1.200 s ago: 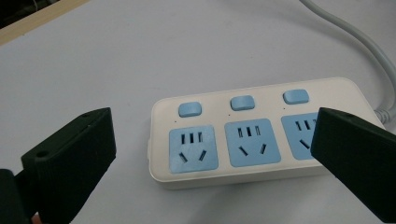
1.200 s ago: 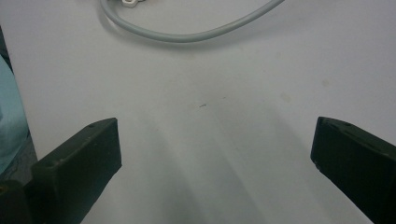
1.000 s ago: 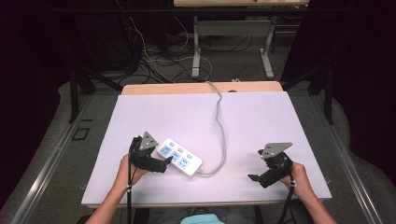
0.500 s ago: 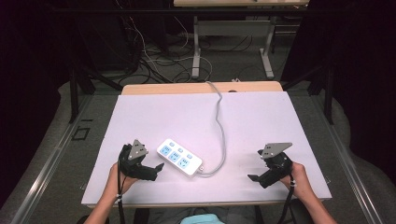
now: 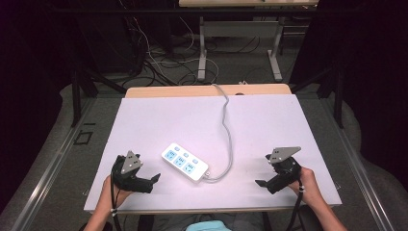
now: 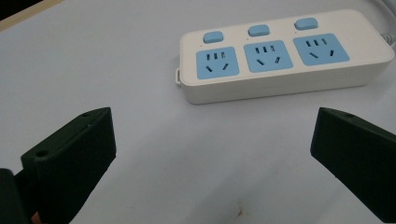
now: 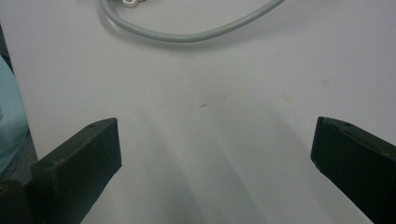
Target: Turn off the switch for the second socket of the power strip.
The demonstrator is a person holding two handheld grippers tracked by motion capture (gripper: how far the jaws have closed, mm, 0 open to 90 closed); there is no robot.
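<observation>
My fingers (image 6: pixel 70 154) look like matt black plastic, slightly grainy, with small screw holes near the tips. The power strip (image 6: pixel 285 56) just beyond my left gripper (image 5: pixel 153 182) is smooth white plastic with a soft sheen, its sockets and switches in flat pale blue plastic. Its cable (image 7: pixel 187 35) looks like smooth grey rubber. The desk (image 5: pixel 159 120) has a matt white surface, faintly speckled, with a bare light wood edge (image 5: pixel 192 90) on the far side.
</observation>
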